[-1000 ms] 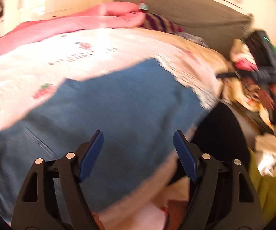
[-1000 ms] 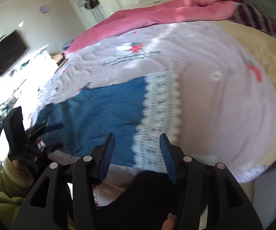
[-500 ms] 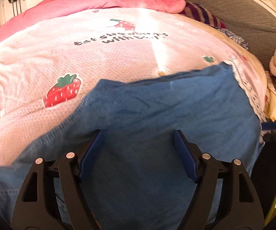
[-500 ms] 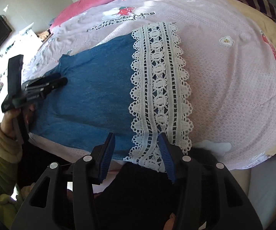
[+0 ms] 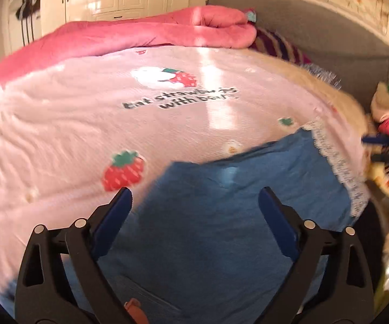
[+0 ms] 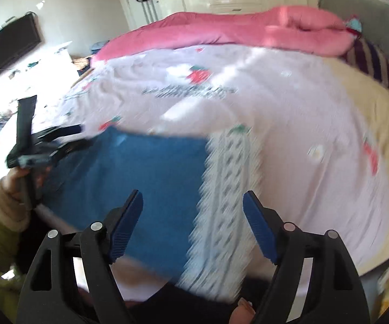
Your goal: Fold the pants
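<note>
I hold my left gripper [image 5: 194, 208] over the near edge of the bed [image 5: 59, 124], and its two blue fingers [image 5: 112, 220] are spread wide with nothing between them. Below it lie the blue pants [image 5: 221, 216], flat on the pink strawberry blanket [image 5: 129, 113] at the near side of the bed. The white lace hem [image 5: 340, 170] of the pants is at the right end in this view.

My right gripper [image 6: 193, 218] is also spread apart and holds nothing. It hovers above the place where the blue cloth [image 6: 146, 178] meets the lace hem [image 6: 227, 189]; the picture is blurred, so I cannot tell if the fingers touch the cloth. In the right wrist view I see my left hand [image 6: 19, 181] with the other gripper [image 6: 46, 145] at the left end of the pants, close to the cloth.

At the far side of the bed lies a rolled pink duvet [image 5: 154, 32], and beside it on the right a striped pillow [image 6: 375, 62]. A grey headboard [image 5: 316, 24] stands behind, and a dark television [image 6: 10, 43] hangs on the left wall.
</note>
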`<act>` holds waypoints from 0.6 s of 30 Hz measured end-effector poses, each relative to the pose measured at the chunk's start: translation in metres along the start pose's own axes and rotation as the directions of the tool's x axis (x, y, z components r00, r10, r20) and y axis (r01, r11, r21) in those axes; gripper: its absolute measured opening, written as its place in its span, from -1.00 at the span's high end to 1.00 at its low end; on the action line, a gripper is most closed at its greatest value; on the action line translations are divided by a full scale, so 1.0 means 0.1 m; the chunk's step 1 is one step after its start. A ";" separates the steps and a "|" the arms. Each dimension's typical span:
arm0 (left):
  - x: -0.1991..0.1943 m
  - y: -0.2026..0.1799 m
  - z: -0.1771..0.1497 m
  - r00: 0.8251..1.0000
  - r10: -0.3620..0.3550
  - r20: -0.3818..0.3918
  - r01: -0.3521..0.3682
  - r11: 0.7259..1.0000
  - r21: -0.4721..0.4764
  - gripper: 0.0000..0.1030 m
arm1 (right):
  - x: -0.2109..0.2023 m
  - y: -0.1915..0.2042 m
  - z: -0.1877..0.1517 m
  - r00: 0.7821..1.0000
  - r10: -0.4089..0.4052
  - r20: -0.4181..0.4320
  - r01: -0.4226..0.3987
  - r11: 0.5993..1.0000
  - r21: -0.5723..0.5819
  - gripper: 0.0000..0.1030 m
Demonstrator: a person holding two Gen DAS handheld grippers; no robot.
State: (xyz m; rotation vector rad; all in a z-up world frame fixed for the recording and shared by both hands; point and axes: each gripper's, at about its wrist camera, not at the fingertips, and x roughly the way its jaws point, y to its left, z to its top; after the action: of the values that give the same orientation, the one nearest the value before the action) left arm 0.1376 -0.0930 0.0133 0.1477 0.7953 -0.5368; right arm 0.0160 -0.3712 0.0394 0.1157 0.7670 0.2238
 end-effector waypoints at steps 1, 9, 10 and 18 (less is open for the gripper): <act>0.06 0.01 0.06 1.000 0.005 -0.020 -0.005 1.000 0.019 -0.72 | 0.10 -0.08 0.09 1.000 -0.013 -0.003 0.013 1.000 0.020 -0.47; 0.62 0.02 0.20 0.980 -0.018 -0.201 0.037 0.995 0.088 -0.39 | 0.64 -0.46 0.37 0.998 0.004 -0.069 0.003 0.995 0.101 -0.37; 0.66 0.03 0.20 0.978 -0.023 -0.208 0.042 0.996 0.085 -0.17 | 0.71 -0.53 0.38 0.996 0.033 -0.087 -0.022 0.992 0.122 -0.06; 0.77 0.10 0.29 0.987 -0.021 -0.162 0.028 0.999 0.036 0.93 | 0.81 -0.70 0.37 0.995 0.082 -0.060 -0.068 0.976 0.206 0.70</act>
State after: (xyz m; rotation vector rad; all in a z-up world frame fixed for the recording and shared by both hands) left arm 0.2054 -0.1248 -0.0226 0.2193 0.9463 -0.5686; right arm 0.1092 -0.4204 -0.0019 0.3328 0.8537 0.2217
